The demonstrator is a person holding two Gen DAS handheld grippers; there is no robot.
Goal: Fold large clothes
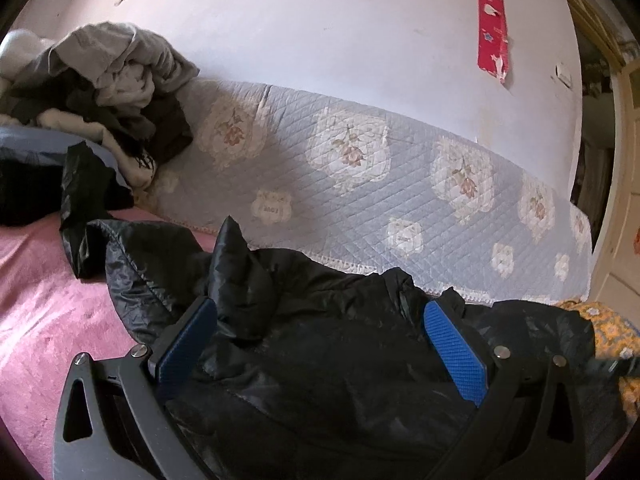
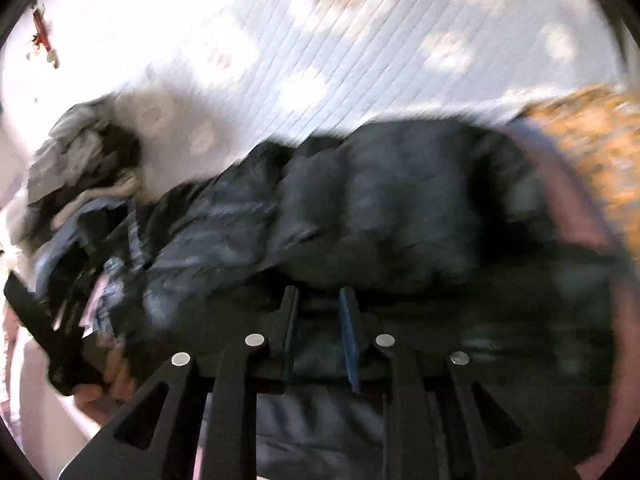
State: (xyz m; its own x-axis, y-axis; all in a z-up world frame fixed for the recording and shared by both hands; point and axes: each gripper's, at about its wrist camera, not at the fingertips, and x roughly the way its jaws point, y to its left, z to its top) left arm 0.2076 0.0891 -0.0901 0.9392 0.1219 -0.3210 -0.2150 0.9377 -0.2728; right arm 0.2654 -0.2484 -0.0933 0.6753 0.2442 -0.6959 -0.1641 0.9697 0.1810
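Left to right: heaped grey and white clothes (image 1: 116,80) crowd the far-left corner, bare pink bedsheet (image 1: 44,300) lies open beside the crumpled black quilted jacket (image 1: 320,360), over which the left gripper (image 1: 320,316) spreads released jaws, the right gripper (image 2: 320,300) slightly parted, gripping nothing.

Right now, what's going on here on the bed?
A person with a gripper in each hand is working on a black puffy jacket lying crumpled on the pink sheet. The left gripper is wide open with jacket fabric bunched between its fingers. The right gripper is over the jacket, jaws slightly apart. More clothes are piled behind.
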